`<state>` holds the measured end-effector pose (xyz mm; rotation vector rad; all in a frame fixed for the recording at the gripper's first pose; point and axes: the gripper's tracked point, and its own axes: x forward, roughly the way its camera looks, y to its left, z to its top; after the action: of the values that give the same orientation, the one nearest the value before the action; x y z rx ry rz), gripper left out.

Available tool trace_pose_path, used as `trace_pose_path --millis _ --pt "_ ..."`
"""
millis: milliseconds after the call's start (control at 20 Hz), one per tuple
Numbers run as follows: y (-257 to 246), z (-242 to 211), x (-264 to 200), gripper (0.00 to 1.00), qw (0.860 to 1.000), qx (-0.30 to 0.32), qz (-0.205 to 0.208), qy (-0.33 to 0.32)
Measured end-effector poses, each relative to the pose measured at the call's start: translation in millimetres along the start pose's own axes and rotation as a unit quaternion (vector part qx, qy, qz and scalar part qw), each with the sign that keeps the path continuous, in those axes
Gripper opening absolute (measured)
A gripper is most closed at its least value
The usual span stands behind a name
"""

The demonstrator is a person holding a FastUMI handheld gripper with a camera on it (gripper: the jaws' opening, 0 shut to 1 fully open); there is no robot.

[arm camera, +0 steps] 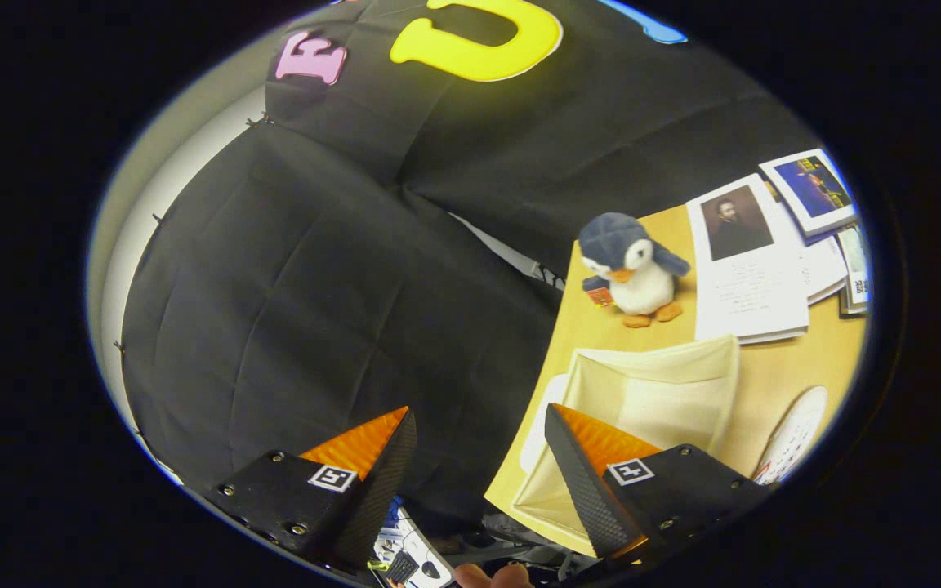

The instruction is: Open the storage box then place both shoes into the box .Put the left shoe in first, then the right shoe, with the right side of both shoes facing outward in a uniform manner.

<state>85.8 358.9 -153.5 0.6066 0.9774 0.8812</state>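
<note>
The wooden table [797, 359] stood at the right before the black cloth wall, with the cream storage box [666, 392] open just beyond the right finger of the tool [480, 425], which was spread and held nothing, and a plush penguin [632, 265] farther behind.

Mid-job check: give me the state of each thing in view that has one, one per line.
gripper: open, fingers apart, holding nothing, off the table edge
storage box: cream, on the wooden table, open, inside looks empty
shoe: white, lying on the table beside the box, not yet in it
penguin plush: upright, beyond the box
booklets: lying flat, closed
</note>
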Motion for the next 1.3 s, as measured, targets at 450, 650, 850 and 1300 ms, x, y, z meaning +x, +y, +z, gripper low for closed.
trace_pose_path --millis 450,650,850,1300 --pt "-112.5 -14.7 -80.6 0.96 0.994 0.007 -0.106 -0.027" --pt "-144.3 -25.3 -105.2 0.96 0.990 0.016 -0.137 -0.028" --pt "-182.0 -46.8 -122.1 0.96 0.983 0.016 -0.181 -0.009" --pt "-280.6 -120.6 -146.4 0.95 0.951 -0.009 -0.291 0.108"
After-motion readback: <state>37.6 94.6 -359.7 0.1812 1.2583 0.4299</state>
